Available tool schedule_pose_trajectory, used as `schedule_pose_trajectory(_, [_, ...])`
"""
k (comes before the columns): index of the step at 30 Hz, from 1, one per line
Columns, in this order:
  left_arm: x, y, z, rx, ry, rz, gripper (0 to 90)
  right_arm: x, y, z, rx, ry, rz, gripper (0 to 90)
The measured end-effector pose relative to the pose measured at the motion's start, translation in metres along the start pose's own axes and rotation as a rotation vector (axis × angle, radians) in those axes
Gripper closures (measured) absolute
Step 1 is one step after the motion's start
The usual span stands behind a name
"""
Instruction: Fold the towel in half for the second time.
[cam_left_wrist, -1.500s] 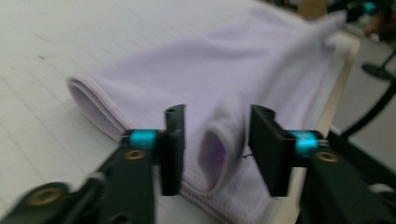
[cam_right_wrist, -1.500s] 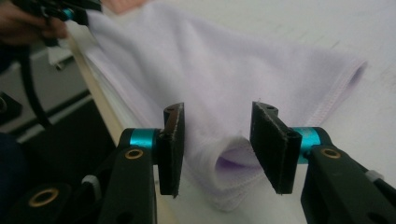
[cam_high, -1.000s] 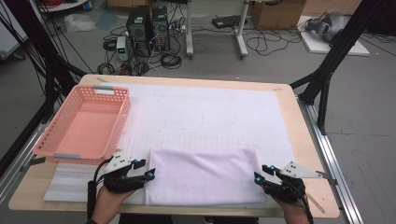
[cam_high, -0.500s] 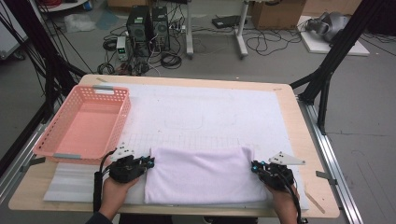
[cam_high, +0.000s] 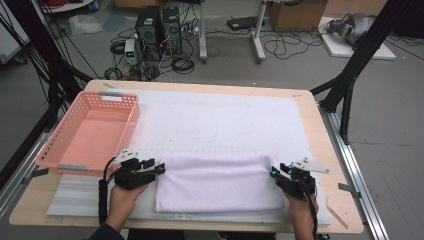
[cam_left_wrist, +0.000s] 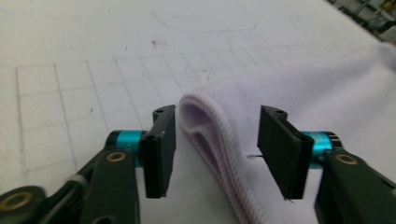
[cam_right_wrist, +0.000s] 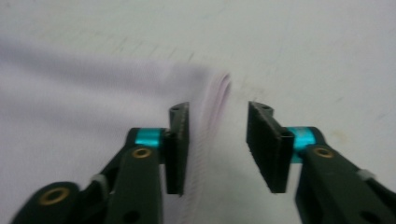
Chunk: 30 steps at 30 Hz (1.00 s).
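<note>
A pale lilac towel lies folded flat on the white mat near the table's front edge. My left gripper is at the towel's left far corner. In the left gripper view the towel's folded edge runs between the jaws of the left gripper, and neither pad presses it. My right gripper is at the right far corner. There the towel's ribbed edge sits loose between the jaws of the right gripper. Both grippers' jaws have just been opening.
An empty pink basket stands on the table's left side, close behind my left hand. The wooden table's right edge is just beyond my right gripper. Computer towers and cables are on the floor past the far edge.
Both grippers have edged a little away from the person along the towel's sides. The far corners, pinched up half a second ago, lie flat again with the jaws apart.
</note>
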<state>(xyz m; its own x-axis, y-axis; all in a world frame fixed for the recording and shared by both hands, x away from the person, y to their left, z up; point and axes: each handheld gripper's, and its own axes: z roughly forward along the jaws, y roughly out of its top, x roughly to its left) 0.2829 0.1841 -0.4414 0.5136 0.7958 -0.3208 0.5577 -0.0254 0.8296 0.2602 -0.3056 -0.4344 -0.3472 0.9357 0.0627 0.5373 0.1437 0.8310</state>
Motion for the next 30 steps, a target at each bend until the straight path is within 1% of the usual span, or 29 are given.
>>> schedule_pose_trajectory(1, [0.0, 0.004, 0.002, -0.002, -0.008, 0.0, 42.4, -0.002, 0.004, -0.003, -0.022, 0.009, 0.003, 55.0])
schedule_pose_trajectory(2, [0.001, 0.008, 0.005, 0.005, -0.018, 0.007, 40.9, -0.004, 0.008, -0.004, -0.041, 0.02, -0.003, 52.3])
schedule_pose_trajectory(3, [0.002, 0.012, 0.009, 0.011, -0.026, 0.015, 39.3, -0.005, 0.013, -0.003, -0.045, 0.033, -0.017, 50.3])
schedule_pose_trajectory(4, [0.003, 0.016, 0.015, 0.021, -0.023, 0.023, 38.1, -0.005, 0.018, 0.0, -0.038, 0.054, -0.035, 49.7])
schedule_pose_trajectory(5, [0.005, 0.02, 0.02, 0.036, -0.022, 0.035, 37.7, -0.004, 0.022, 0.004, -0.026, 0.073, -0.057, 47.2])
schedule_pose_trajectory(6, [0.006, 0.023, 0.025, 0.045, -0.021, 0.039, 37.5, -0.003, 0.027, 0.009, -0.015, 0.09, -0.09, 45.0])
schedule_pose_trajectory(8, [0.009, 0.026, 0.033, 0.055, -0.031, 0.052, 37.5, -0.002, 0.034, 0.021, 0.013, 0.124, -0.133, 41.7])
schedule_pose_trajectory(9, [0.01, 0.027, 0.036, 0.075, -0.041, 0.059, 37.7, -0.002, 0.036, 0.027, 0.026, 0.138, -0.144, 40.1])
schedule_pose_trajectory(10, [0.01, 0.027, 0.039, 0.091, -0.047, 0.084, 37.7, -0.004, 0.038, 0.034, 0.042, 0.143, -0.154, 39.2])
schedule_pose_trajectory(11, [0.009, 0.026, 0.042, 0.108, -0.047, 0.098, 38.7, -0.006, 0.038, 0.041, 0.063, 0.149, -0.151, 38.4])
schedule_pose_trajectory(12, [0.009, 0.024, 0.045, 0.132, -0.049, 0.11, 40.8, -0.008, 0.037, 0.047, 0.083, 0.151, -0.15, 37.7])
schedule_pose_trajectory(13, [0.01, 0.023, 0.048, 0.155, -0.045, 0.118, 44.8, -0.01, 0.036, 0.053, 0.103, 0.157, -0.149, 38.6])
schedule_pose_trajectory(14, [0.011, 0.022, 0.05, 0.165, -0.046, 0.108, 49.1, -0.012, 0.035, 0.058, 0.121, 0.166, -0.159, 42.0])
schedule_pose_trajectory(15, [0.013, 0.021, 0.051, 0.168, -0.064, 0.1, 54.5, -0.012, 0.034, 0.062, 0.143, 0.178, -0.149, 45.3])
schedule_pose_trajectory(16, [0.013, 0.02, 0.051, 0.15, -0.084, 0.101, 66.1, -0.013, 0.033, 0.065, 0.153, 0.195, -0.149, 49.0])
schedule_pose_trajectory(17, [0.013, 0.02, 0.051, 0.14, -0.085, 0.102, 77.1, -0.013, 0.033, 0.067, 0.159, 0.217, -0.145, 59.3])
schedule_pose_trajectory(18, [0.014, 0.02, 0.05, 0.135, -0.082, 0.093, 79.7, -0.012, 0.032, 0.067, 0.161, 0.244, -0.142, 71.3])
schedule_pose_trajectory(19, [0.016, 0.021, 0.05, 0.114, -0.076, 0.08, 80.8, -0.012, 0.032, 0.066, 0.157, 0.264, -0.139, 76.5])
schedule_pose_trajectory(21, [0.019, 0.027, 0.047, 0.059, -0.057, 0.039, 81.3, -0.012, 0.032, 0.063, 0.154, 0.252, -0.152, 79.7])
schedule_pose_trajectory(22, [0.02, 0.03, 0.046, 0.034, -0.047, 0.032, 81.3, -0.012, 0.033, 0.061, 0.141, 0.235, -0.162, 80.1])
schedule_pose_trajectory(23, [0.019, 0.034, 0.046, 0.015, -0.031, 0.033, 81.4, -0.013, 0.034, 0.06, 0.115, 0.217, -0.169, 80.2])
schedule_pose_trajectory(25, [0.019, 0.042, 0.048, -0.007, -0.006, 0.043, 81.5, -0.011, 0.038, 0.057, 0.057, 0.181, -0.168, 80.4])
schedule_pose_trajectory(26, [0.02, 0.046, 0.05, -0.013, 0.006, 0.041, 81.5, -0.01, 0.041, 0.057, 0.038, 0.162, -0.17, 80.3])
schedule_pose_trajectory(28, [0.022, 0.052, 0.055, -0.021, 0.034, 0.04, 81.4, -0.009, 0.046, 0.06, 0.013, 0.124, -0.17, 80.3])
schedule_pose_trajectory(29, [0.022, 0.054, 0.059, -0.022, 0.05, 0.042, 81.5, -0.008, 0.049, 0.062, 0.01, 0.103, -0.173, 80.3])
schedule_pose_trajectory(30, [0.023, 0.055, 0.061, -0.021, 0.058, 0.052, 81.4, -0.007, 0.053, 0.065, 0.006, 0.08, -0.171, 80.2])
